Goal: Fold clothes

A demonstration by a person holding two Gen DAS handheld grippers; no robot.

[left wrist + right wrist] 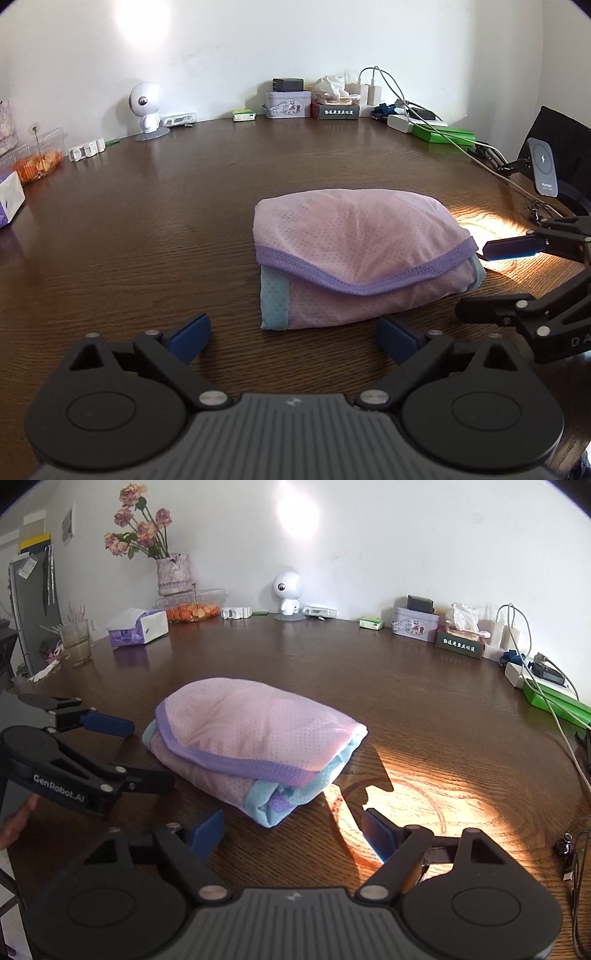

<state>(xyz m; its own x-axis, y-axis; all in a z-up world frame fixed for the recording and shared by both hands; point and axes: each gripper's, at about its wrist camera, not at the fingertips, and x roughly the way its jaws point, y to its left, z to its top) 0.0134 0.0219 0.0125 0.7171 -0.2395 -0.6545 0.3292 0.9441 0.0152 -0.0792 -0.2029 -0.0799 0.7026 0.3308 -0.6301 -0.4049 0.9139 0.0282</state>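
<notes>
Both claws hover with their blue pads spread apart and nothing between them: the left gripper (293, 338) sits just in front of the folded garment (354, 254), and the right gripper (293, 830) is low over the wooden table (424, 709) near the garment's right corner, beside a patch of sunlight. That pink mesh garment, trimmed in purple and light blue, lies as a compact bundle in the middle of the table, touched by neither claw.

Containers stand along the far edge. A clear plastic clamshell box (192, 603) is shut over orange food pieces. Beside it a white and purple tissue box (138, 629) has a tissue poking out. A pale vase (174, 574) holds dried pink roses (138, 522). A glass cup (76, 640) at the left edge holds thin sticks; what they are cannot be told. Further right a decorated tin (415, 624) is closed, with a dark block resting on its lid. Next to it a dark green tissue holder (460, 646) has crumpled white tissue sticking up from it
</notes>
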